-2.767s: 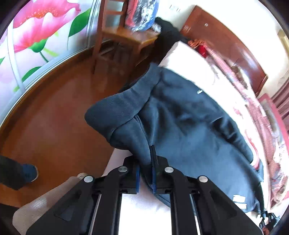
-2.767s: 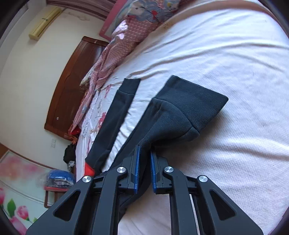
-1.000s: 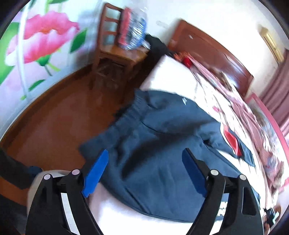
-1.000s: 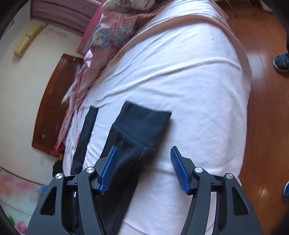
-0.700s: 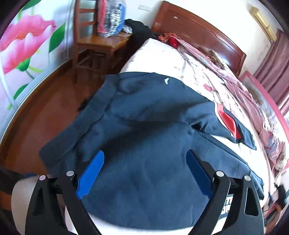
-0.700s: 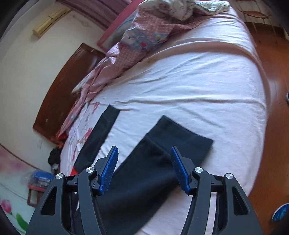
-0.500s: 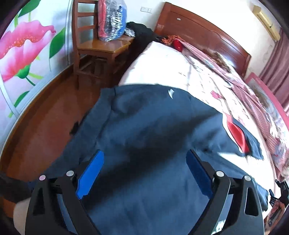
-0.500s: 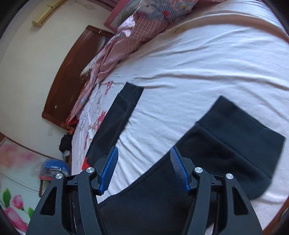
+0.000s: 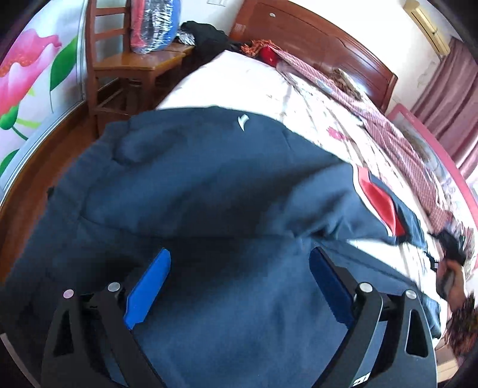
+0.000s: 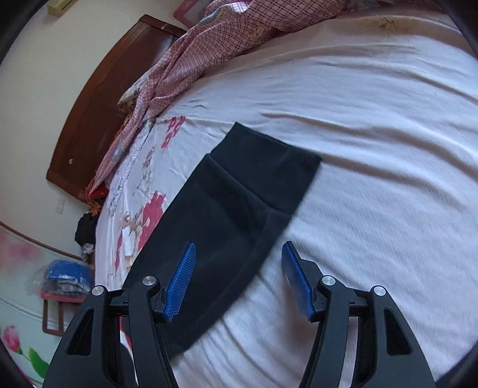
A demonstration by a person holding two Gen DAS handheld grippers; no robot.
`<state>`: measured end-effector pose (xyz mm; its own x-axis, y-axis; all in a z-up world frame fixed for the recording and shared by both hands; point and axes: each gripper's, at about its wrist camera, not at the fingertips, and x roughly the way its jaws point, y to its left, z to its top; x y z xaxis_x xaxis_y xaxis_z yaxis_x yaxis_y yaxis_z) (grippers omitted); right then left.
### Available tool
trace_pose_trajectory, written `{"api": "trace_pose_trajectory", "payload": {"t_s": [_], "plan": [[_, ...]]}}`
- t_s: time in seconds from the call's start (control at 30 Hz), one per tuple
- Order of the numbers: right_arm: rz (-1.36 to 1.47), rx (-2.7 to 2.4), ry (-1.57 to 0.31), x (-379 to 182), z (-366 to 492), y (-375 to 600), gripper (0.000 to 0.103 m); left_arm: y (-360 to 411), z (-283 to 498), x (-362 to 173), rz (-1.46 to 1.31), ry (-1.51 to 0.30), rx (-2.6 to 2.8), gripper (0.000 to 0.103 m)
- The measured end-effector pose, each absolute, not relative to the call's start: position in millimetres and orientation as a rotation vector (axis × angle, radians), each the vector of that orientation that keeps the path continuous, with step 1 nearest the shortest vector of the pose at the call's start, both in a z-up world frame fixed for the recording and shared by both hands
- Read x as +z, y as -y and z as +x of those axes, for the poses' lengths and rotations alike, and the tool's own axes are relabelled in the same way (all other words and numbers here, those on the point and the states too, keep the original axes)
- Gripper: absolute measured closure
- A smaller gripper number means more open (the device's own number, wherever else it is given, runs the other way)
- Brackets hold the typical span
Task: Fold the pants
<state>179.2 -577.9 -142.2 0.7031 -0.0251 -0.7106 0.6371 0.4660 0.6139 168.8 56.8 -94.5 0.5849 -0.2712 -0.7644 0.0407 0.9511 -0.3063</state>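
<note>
Dark navy pants lie flat on the white bed, the waist end hanging toward the floor side; a red patch shows on one leg. My left gripper is open and empty just above the waist area. In the right wrist view the leg cuffs lie one over the other on the sheet. My right gripper is open and empty, straddling the leg's edge below the cuffs.
A wooden chair with a wrapped bundle stands left of the bed. A wooden headboard and a pink checked blanket lie at the far end. Wooden floor borders the bed on the left.
Both grippers let go of the pants and opened. The lifted waist and cuff now lie flat, with the two legs together. Both grippers have moved closer over the fabric.
</note>
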Motion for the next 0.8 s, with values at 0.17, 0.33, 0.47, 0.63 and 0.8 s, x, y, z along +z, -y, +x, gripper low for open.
{"api": "trace_pose_trajectory", "payload": {"t_s": [0.17,0.33,0.47,0.63,0.8], "plan": [[0.910,-0.495,-0.709,-141,198,579,0.081,-51,163,-98,-0.219,-0.924,-0.186,0.007],[0.914,-0.467,-0.676,-137,179,582,0.094,-48,162,-95,-0.224,-0.917,-0.188,0.005],[0.855,-0.453,-0.652,-114,161,574,0.096,-45,160,-89,-0.238,-0.908,-0.212,0.005],[0.800,-0.490,-0.626,-90,136,571,0.096,-43,147,-74,-0.244,-0.878,-0.293,0.005],[0.816,-0.529,-0.582,-75,106,583,0.097,-46,140,-61,-0.209,-0.858,-0.329,0.005]]}}
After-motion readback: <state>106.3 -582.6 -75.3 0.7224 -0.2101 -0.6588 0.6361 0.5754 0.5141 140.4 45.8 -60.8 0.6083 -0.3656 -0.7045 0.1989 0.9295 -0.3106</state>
